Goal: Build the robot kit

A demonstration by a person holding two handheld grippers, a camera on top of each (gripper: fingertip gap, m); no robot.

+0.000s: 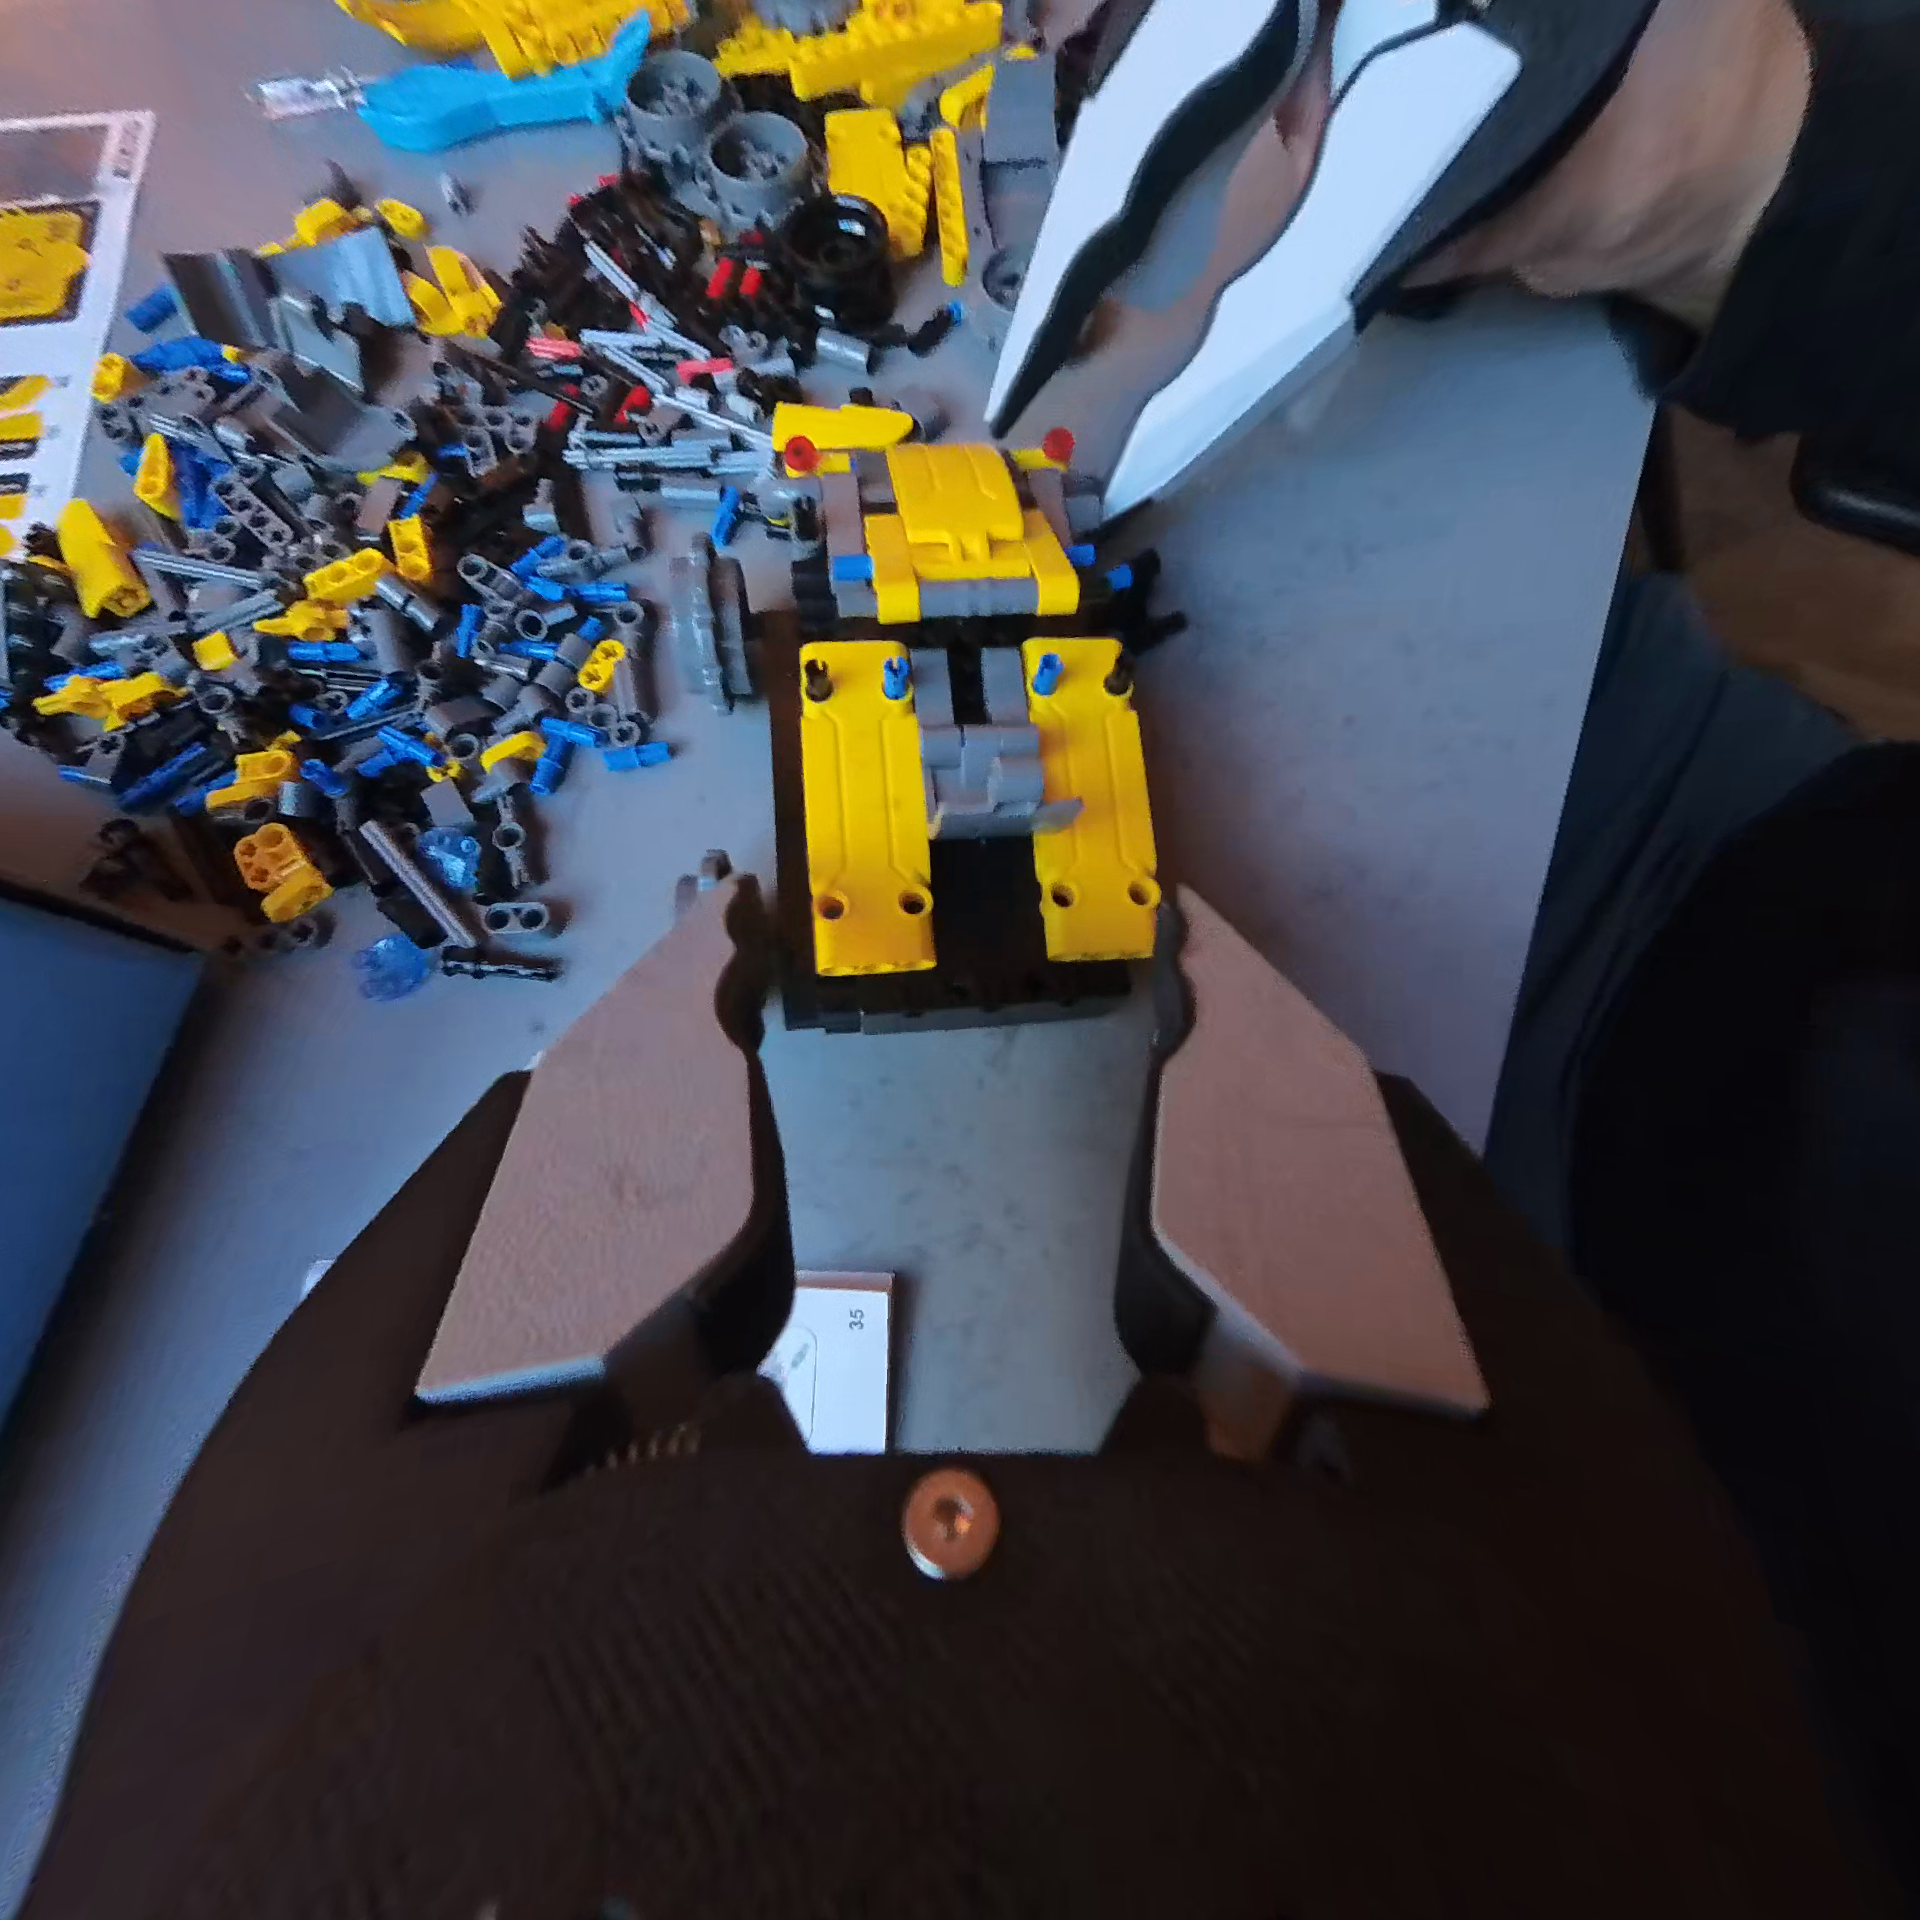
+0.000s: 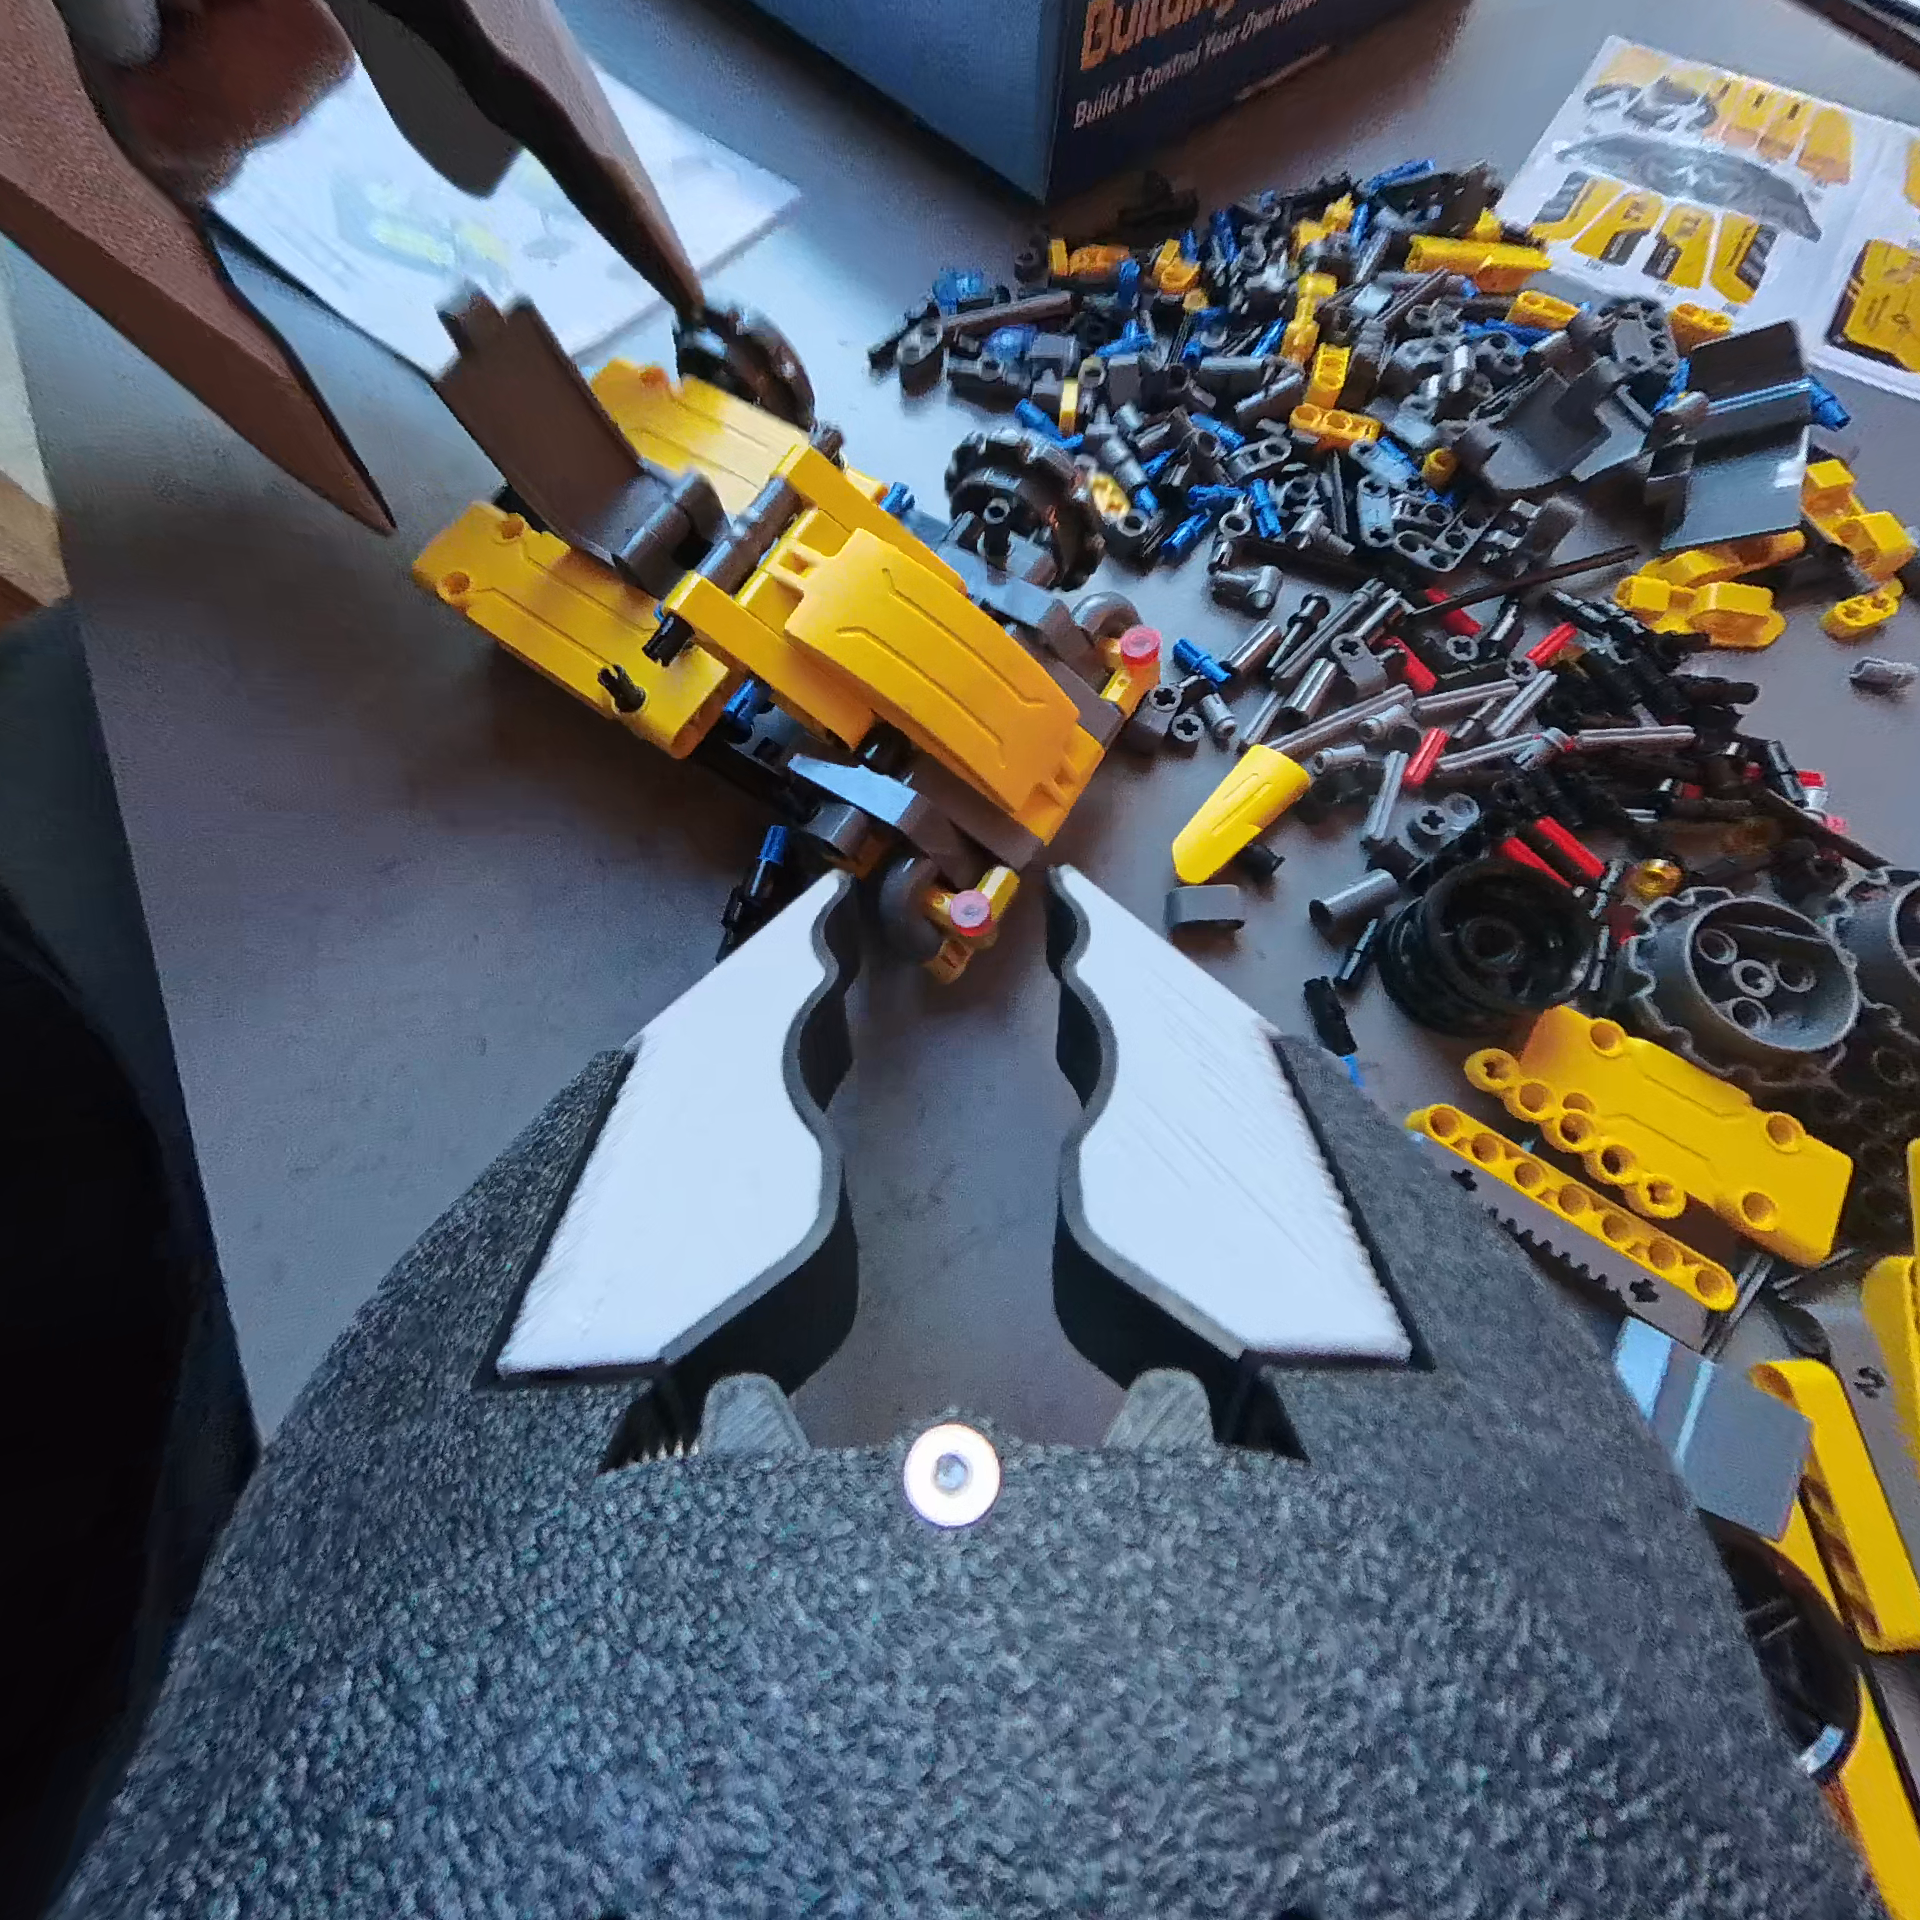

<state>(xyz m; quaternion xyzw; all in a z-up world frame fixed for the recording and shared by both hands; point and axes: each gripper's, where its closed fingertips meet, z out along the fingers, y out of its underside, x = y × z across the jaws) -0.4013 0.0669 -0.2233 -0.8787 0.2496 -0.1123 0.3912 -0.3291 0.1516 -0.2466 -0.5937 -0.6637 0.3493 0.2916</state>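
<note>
The part-built yellow, grey and black brick vehicle (image 1: 971,717) lies on the grey table (image 1: 1330,748), near its edge. The left gripper (image 1: 951,904), with brown fingers, has its jaws spread wide to either side of the vehicle's black rear end; contact cannot be confirmed, and nothing is clamped. The right gripper (image 2: 945,883), with white fingers, is released as well, its tips flanking a small red-studded corner at the vehicle's opposite end without closing on it.

Beside the vehicle a dense pile of loose parts (image 2: 1455,499) covers the table: blue pins, red and grey axles, yellow beams. Individual pieces in the pile are too small and blurred to sort. Black and grey wheels (image 2: 1621,966) sit nearer the right gripper, with long yellow perforated beams (image 2: 1621,1174) just beside them.

A dark blue box (image 2: 1091,94) is cut off at the top of the right wrist view; it carries printed lettering. A sticker sheet (image 2: 1704,187) lies past the pile. A printed booklet (image 2: 499,197) is partly hidden behind the left gripper's fingers.
</note>
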